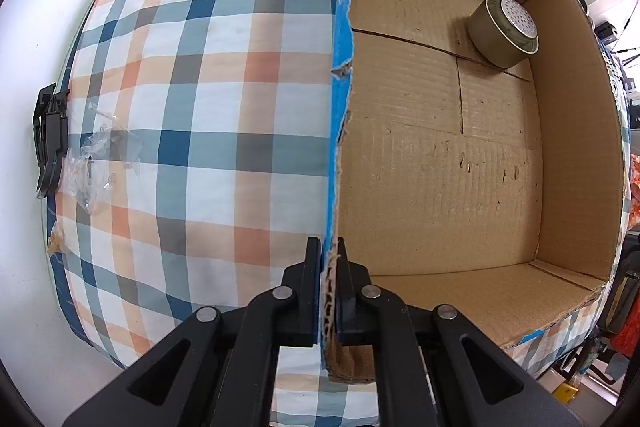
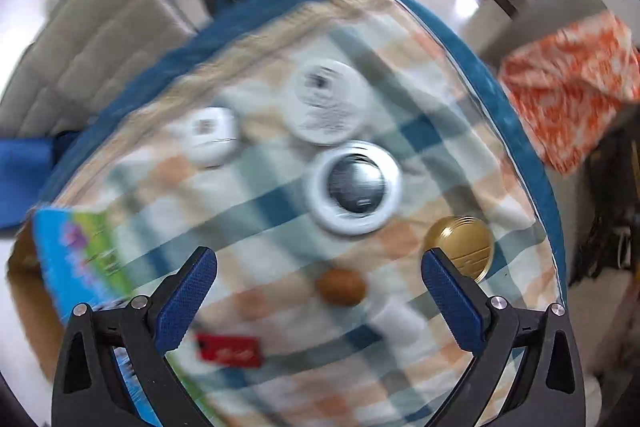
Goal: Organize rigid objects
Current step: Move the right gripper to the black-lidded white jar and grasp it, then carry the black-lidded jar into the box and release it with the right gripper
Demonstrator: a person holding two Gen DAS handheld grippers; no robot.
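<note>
Cardboard box [image 1: 440, 155] on the checked cloth [image 1: 200, 107], its wall pinched by the closed left gripper [image 1: 329, 291]; 1 tin [image 1: 502, 31] lies inside at 1 o'clock. Right gripper [image 2: 319, 291], jaws wide and empty, hovers over loose items: brown oval [image 2: 341, 287] between its fingers, gold lid [image 2: 460, 247] at 3 o'clock, white ring [image 2: 354, 187] at 12. Motion blur suggests speed; risk is a mistimed closure knocking neighbours, or the torn wall slipping.

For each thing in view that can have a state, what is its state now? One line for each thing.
left tongs: shut on the box wall.
right tongs: open, nothing between them.
cardboard box: open on top, holds only one can.
can: lying on its side in the far corner.
gold lid: lying flat on the checked cloth.
</note>
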